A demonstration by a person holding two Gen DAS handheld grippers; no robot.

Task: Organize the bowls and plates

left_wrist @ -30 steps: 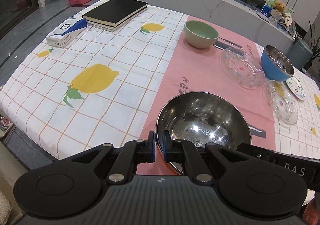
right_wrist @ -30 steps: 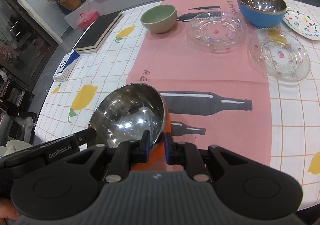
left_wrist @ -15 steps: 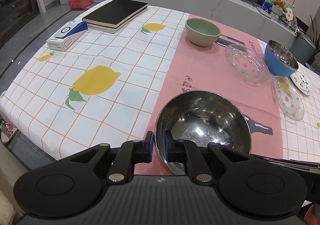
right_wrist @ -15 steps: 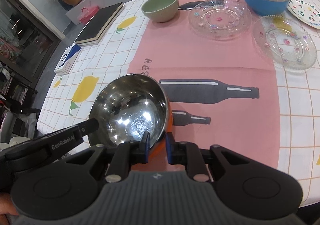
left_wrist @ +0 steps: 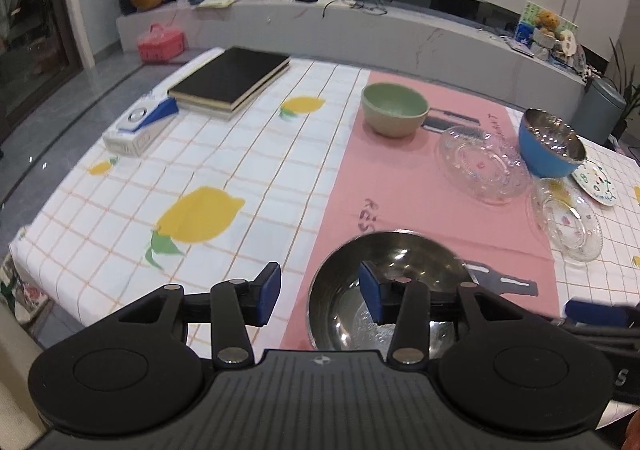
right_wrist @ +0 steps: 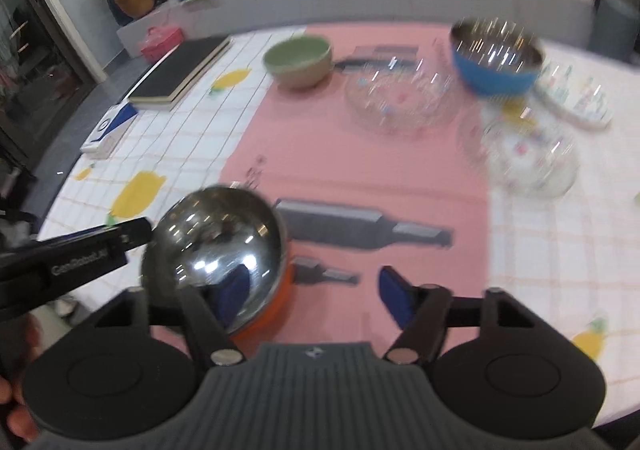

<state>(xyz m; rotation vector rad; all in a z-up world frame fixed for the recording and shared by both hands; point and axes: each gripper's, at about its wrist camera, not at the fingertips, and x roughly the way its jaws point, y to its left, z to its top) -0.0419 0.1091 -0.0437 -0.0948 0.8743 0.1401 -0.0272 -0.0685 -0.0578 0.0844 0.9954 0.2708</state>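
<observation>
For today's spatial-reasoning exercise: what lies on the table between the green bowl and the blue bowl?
A clear glass plate lies between the green bowl and the blue bowl, on the pink cloth; the left wrist view shows it sharply.

Both grippers, previously clamped on the rim of the steel bowl (left_wrist: 390, 290), have released it. The left gripper (left_wrist: 319, 292) now has its jaws spread wide across the near rim. The right gripper (right_wrist: 316, 292) is likewise spread, one finger over the bowl's interior. The right wrist view has become motion-blurred.
</observation>
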